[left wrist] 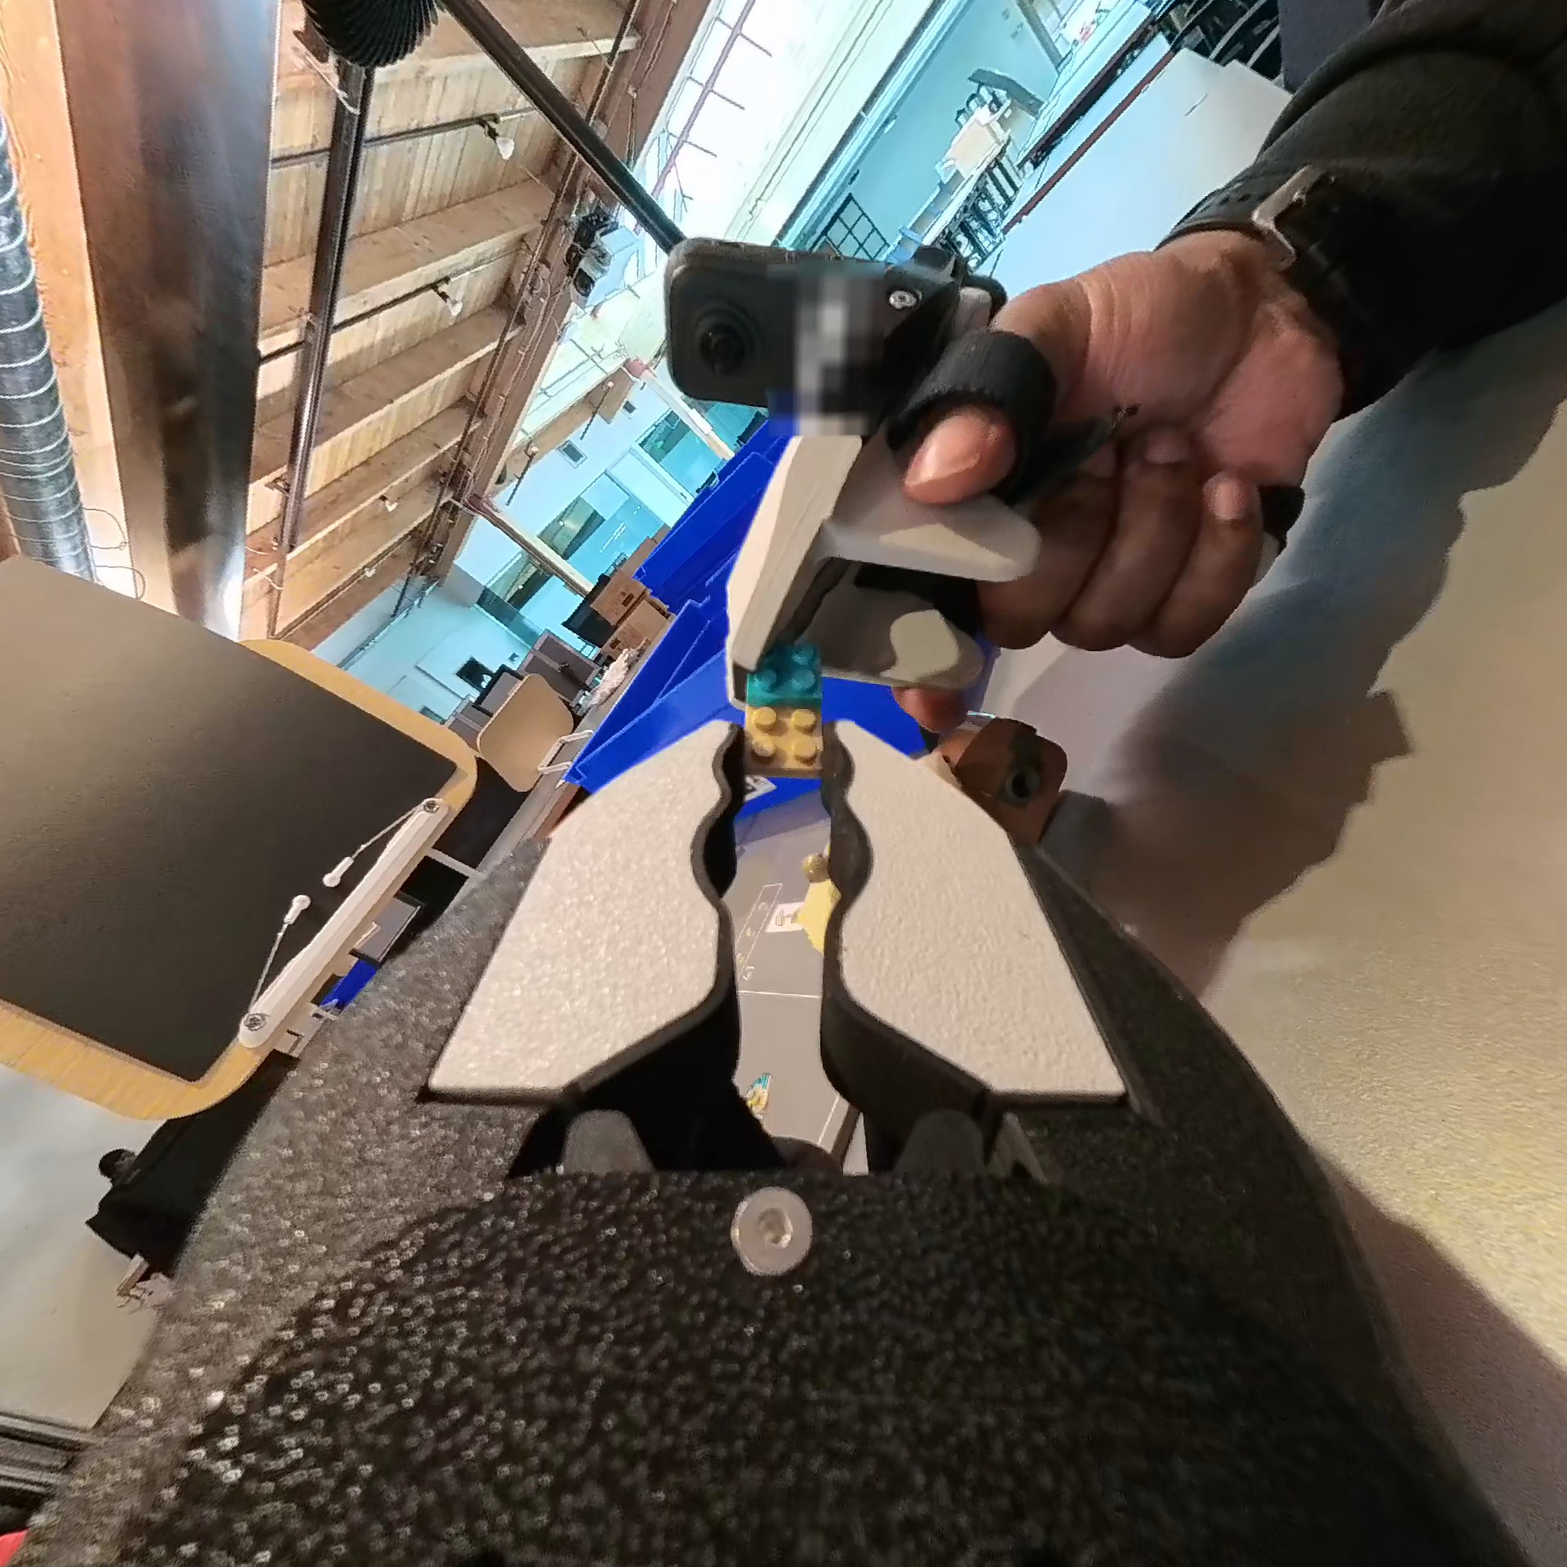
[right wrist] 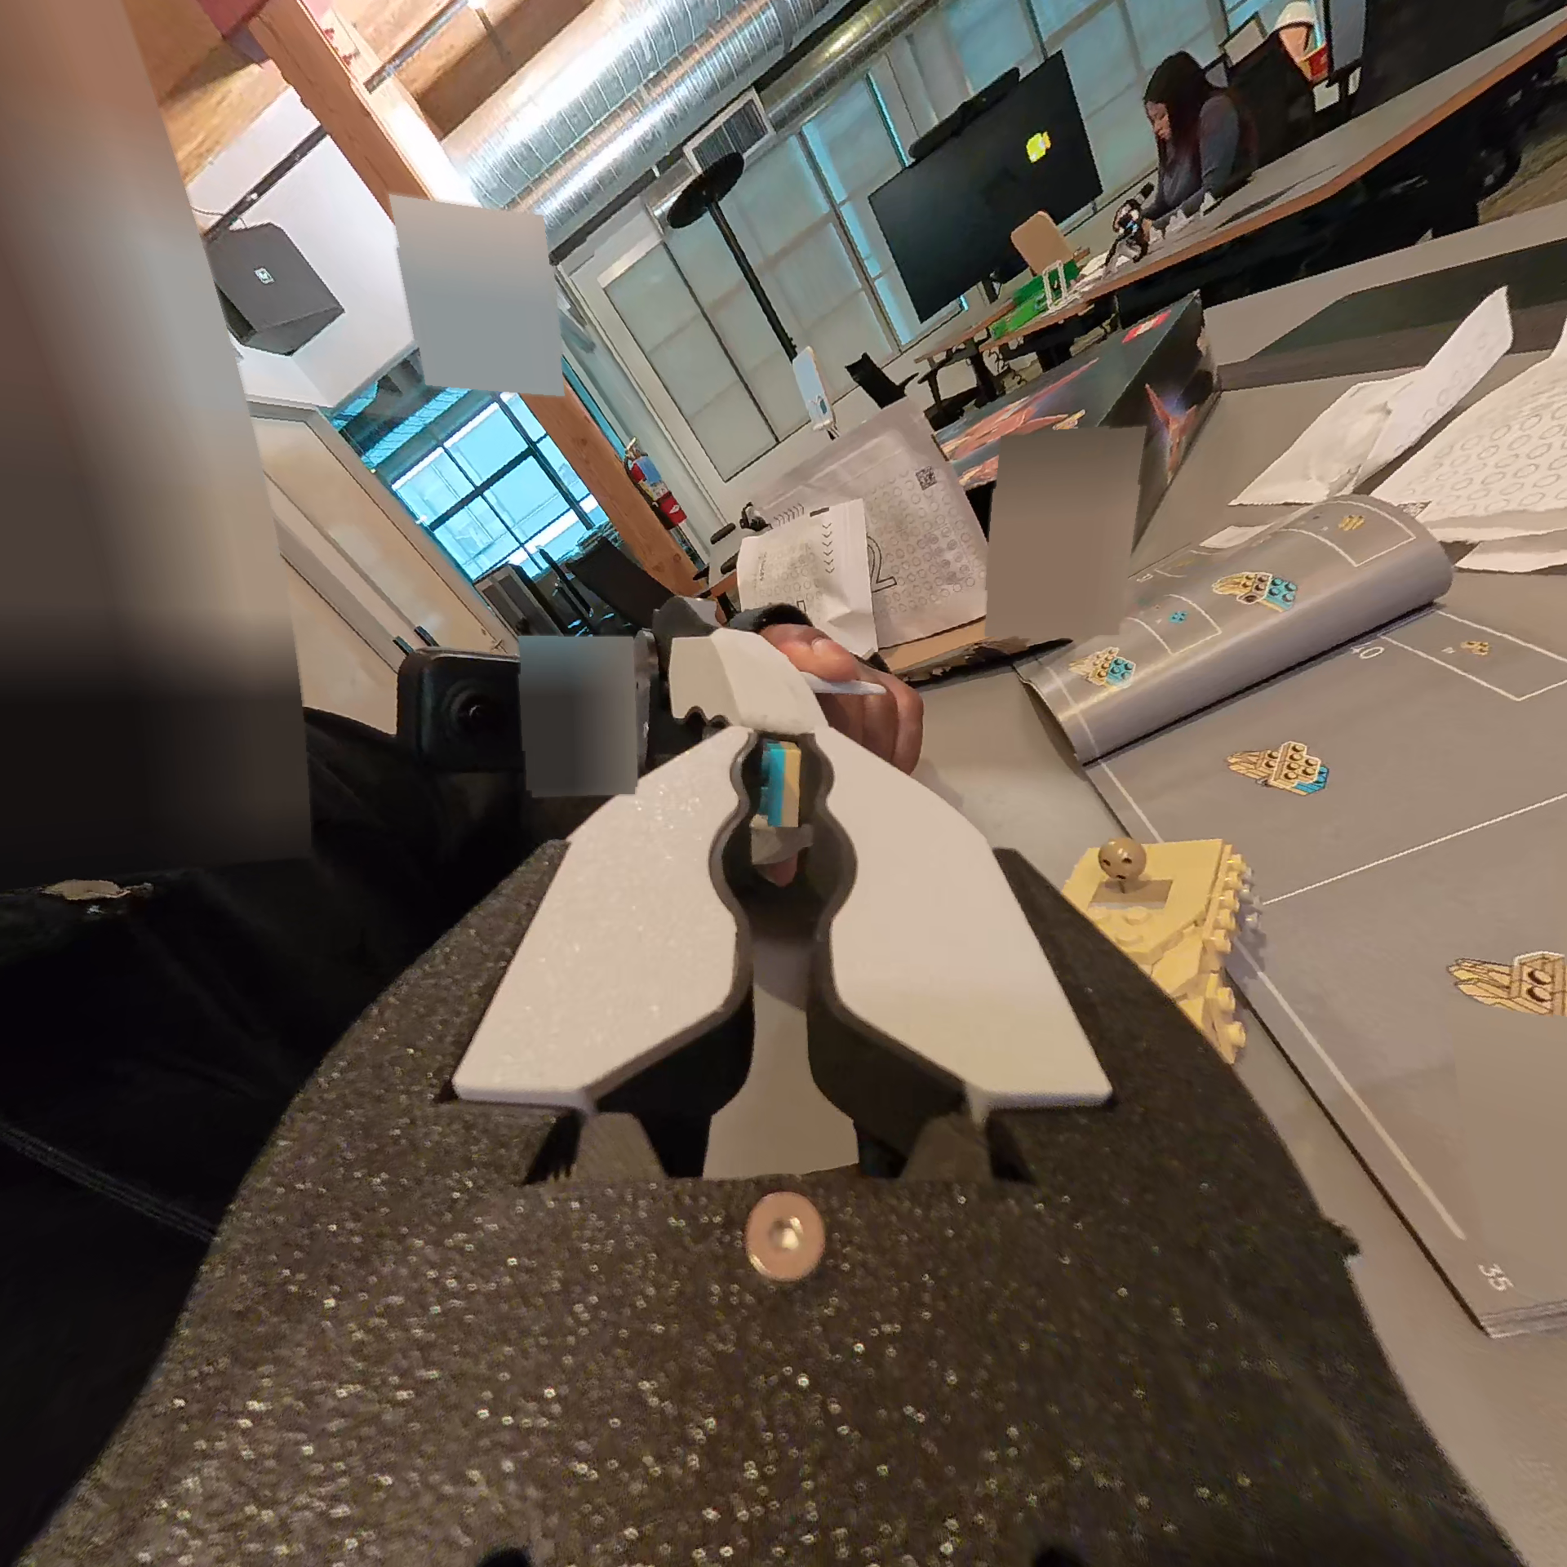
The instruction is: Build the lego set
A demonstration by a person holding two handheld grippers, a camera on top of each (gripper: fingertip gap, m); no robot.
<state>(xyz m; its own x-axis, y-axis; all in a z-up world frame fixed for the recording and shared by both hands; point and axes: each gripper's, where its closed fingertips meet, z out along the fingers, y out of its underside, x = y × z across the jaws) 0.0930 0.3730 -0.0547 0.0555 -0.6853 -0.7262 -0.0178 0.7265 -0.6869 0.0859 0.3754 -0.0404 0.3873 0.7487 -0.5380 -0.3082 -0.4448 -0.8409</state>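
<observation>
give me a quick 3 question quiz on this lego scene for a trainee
1. True or false: the left gripper is shut on the tan plate.
2. What colour is the brick held by the right gripper?
A. red
B. teal
C. white
3. Fill in: the tan sub-assembly with the ball on top rests on the open ____.

Key: 1 true; 2 B; 3 instruction booklet.
</observation>
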